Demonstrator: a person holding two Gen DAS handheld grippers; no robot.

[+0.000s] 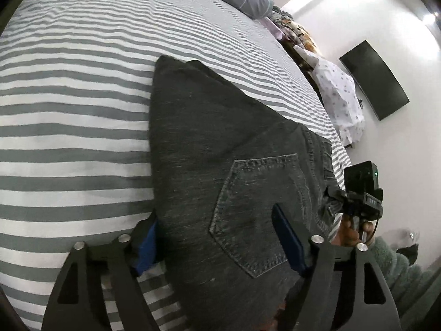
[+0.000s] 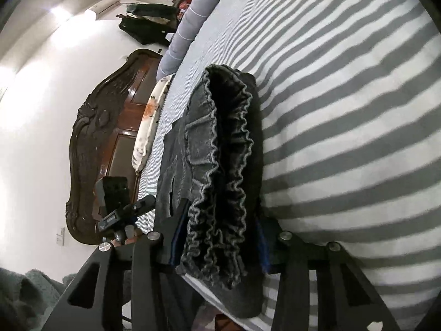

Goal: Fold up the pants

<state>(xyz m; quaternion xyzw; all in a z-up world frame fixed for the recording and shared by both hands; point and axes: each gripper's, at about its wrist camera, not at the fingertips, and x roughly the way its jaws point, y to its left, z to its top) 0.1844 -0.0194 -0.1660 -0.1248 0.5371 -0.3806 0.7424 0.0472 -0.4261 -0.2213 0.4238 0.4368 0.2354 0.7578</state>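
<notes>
The right gripper (image 2: 217, 245) clamps the pants (image 2: 220, 182) at the gathered waistband, anchoring that end. The left gripper (image 1: 217, 245) straddles the pocket side with its jaws apart, unclamped, on the striped bed (image 1: 71, 127).

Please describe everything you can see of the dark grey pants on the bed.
The pants are dark grey denim, folded into a thick stack lying flat on the striped bedsheet. A stitched back pocket faces up. The gathered elastic waistband sits between the right claw fingers, which grip it. The open left claw straddles the pocket end.
</notes>
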